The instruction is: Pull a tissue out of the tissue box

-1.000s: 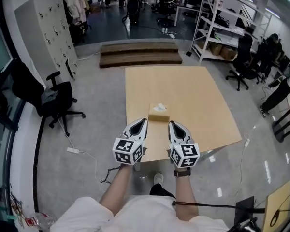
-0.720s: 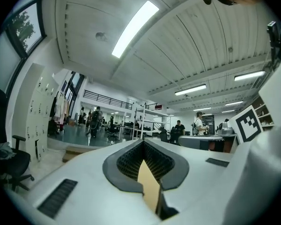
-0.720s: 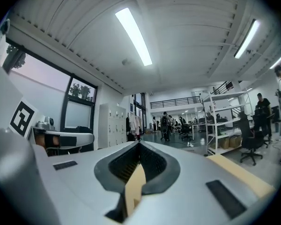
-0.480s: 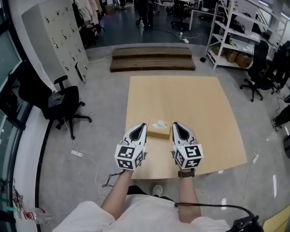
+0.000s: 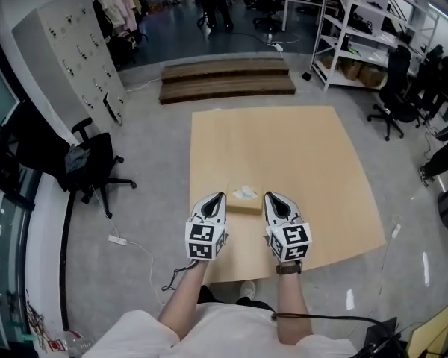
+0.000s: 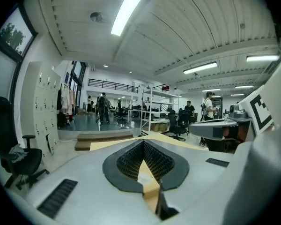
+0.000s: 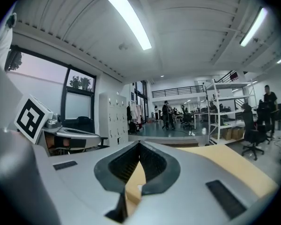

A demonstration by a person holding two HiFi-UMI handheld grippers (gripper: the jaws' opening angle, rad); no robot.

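The tan tissue box [image 5: 244, 203] lies near the front edge of the wooden table [image 5: 299, 162], and a white tissue [image 5: 246, 192] pokes out of its top. My left gripper [image 5: 219, 198] is just left of the box and my right gripper [image 5: 269, 197] just right of it, so the two flank it without touching. In the left gripper view, the left gripper [image 6: 144, 142] has its jaws meeting at the tips with nothing held. The right gripper [image 7: 139, 145] looks the same in the right gripper view. Only a tan strip shows through the gap behind each pair of tips.
A black office chair [image 5: 89, 162] stands on the floor to the left of the table, with a white locker [image 5: 67, 51] behind it. A low wooden platform [image 5: 228, 79] lies beyond the table's far edge. Metal shelving [image 5: 358, 36] and more chairs [image 5: 392, 99] stand at the right.
Both grippers have moved forward together, from short of the tissue box to either side of it. Their jaws look the same as before. The box has not moved on the table.
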